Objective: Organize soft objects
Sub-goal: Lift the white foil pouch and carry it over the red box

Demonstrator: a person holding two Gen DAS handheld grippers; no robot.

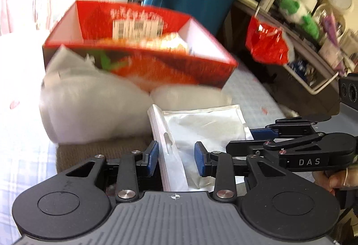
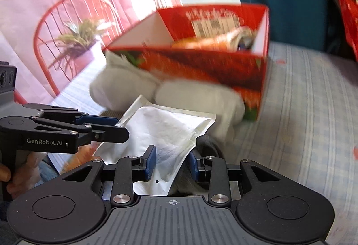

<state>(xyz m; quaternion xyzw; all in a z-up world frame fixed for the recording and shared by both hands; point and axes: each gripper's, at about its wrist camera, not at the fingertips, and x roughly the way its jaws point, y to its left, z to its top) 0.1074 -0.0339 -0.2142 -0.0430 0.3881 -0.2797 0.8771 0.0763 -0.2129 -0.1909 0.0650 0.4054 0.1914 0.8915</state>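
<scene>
Checked bedsheet underneath, red box far. Silvery pouch near, in front of white bundles: light, limp, slick. Left gripper and right gripper apparently clamped on opposite pouch edges; sealed rims best hold.

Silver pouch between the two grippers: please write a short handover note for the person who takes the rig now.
Left gripper: seems closed on the silver pouch, at its hang-hole edge.
Right gripper: seems closed on the opposite edge.
Red box: open, just behind the pouch, some blurred items already inside.
White bundles: against the box front, outside it.
Left to do: probably pouch into the box, then the bundles.
</scene>
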